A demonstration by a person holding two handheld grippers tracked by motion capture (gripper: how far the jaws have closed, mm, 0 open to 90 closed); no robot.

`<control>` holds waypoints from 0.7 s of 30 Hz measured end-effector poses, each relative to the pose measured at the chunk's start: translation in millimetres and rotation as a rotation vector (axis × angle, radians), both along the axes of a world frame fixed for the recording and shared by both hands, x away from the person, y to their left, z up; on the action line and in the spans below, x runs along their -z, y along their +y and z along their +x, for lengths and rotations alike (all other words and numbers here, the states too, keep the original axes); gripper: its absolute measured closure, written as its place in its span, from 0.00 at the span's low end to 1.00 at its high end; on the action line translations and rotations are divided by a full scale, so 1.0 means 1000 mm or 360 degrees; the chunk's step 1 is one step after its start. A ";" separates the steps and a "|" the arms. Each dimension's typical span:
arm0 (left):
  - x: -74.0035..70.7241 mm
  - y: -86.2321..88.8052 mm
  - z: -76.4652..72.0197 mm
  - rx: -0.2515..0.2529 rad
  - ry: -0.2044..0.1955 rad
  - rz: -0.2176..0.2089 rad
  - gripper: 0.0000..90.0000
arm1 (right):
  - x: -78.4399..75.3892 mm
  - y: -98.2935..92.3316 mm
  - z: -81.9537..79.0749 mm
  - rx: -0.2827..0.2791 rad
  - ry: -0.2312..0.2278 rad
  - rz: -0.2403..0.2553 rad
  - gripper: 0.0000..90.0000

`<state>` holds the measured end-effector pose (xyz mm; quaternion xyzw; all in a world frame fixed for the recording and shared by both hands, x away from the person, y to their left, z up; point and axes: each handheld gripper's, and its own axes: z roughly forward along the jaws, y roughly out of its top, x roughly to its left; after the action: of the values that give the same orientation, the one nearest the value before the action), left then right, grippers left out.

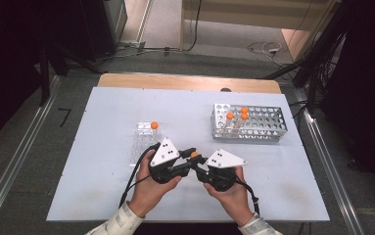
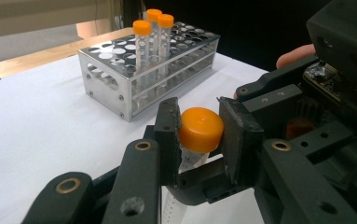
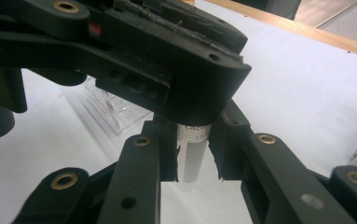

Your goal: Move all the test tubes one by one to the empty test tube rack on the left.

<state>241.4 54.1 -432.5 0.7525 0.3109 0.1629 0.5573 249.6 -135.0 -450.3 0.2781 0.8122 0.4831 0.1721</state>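
So the left hand-held gripper (image 2: pixel 199 135) has its jaws clamped on the orange cap (image 2: pixel 201 129) of a tube (image 3: pixel 192 154), pads pressing on both sides of the cap. The right hand-held gripper (image 3: pixel 195 156) is closed on the clear body of that same tube just below the cap, so the 2 grippers meet nose to nose with the tube pinched between them. In the high view you can see that meeting point (image 1: pixel 194 155) held just above the white tabletop (image 1: pixel 102 147), with the person's left hand (image 1: pixel 151 188) and right hand (image 1: pixel 229 191) coming in from the near edge. Taking the tube as the landmark: a clear plastic rack (image 1: pixel 146 139) sits just beyond it and a bit left, with 1 orange-capped tube (image 1: pixel 154 125) standing at its far end. Further beyond and to the right of the held tube is a metal rack (image 1: pixel 268 122) full of round holes, well apart from it, holding 3 orange-capped tubes (image 1: pixel 238 116) bunched together near its left end. The left gripper view shows those 3 standing upright in the metal rack (image 2: pixel 115 91). Each gripper has a grey 3-cornered plate on top, and cables trail back toward the person.
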 end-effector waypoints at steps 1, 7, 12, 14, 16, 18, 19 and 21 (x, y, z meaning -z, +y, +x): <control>0.000 0.001 0.000 -0.0002 0.0000 -0.0003 0.78 | 0.000 0.000 0.000 -0.0001 0.0000 0.0004 0.76; -0.002 0.005 0.001 -0.0020 0.0001 -0.0035 0.78 | 0.000 0.000 0.000 -0.0009 0.0023 0.0038 0.55; -0.006 0.011 0.003 -0.0049 0.0016 -0.0088 0.78 | 0.000 -0.001 0.001 0.0003 0.0042 0.0078 0.42; -0.007 0.016 0.004 -0.0065 0.0025 -0.0099 0.78 | 0.000 -0.002 0.002 0.0013 0.0045 0.0081 0.39; -0.009 0.020 0.006 -0.0083 0.0035 -0.0129 0.78 | 0.001 -0.003 0.003 0.0017 0.0048 0.0084 0.37; -0.011 0.026 0.008 -0.0101 0.0050 -0.0173 0.78 | 0.001 -0.004 0.004 0.0023 0.0054 0.0086 0.36; -0.013 0.030 0.009 -0.0114 0.0052 -0.0188 0.78 | 0.001 -0.004 0.004 0.0021 0.0058 0.0088 0.36; -0.016 0.037 0.011 -0.0140 0.0041 -0.0213 0.78 | 0.002 -0.005 0.004 0.0019 0.0062 0.0090 0.36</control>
<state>252.0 91.2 -416.4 0.7011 0.3610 0.1565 0.5947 254.1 -139.5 -452.2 0.2970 0.7998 0.4993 0.1512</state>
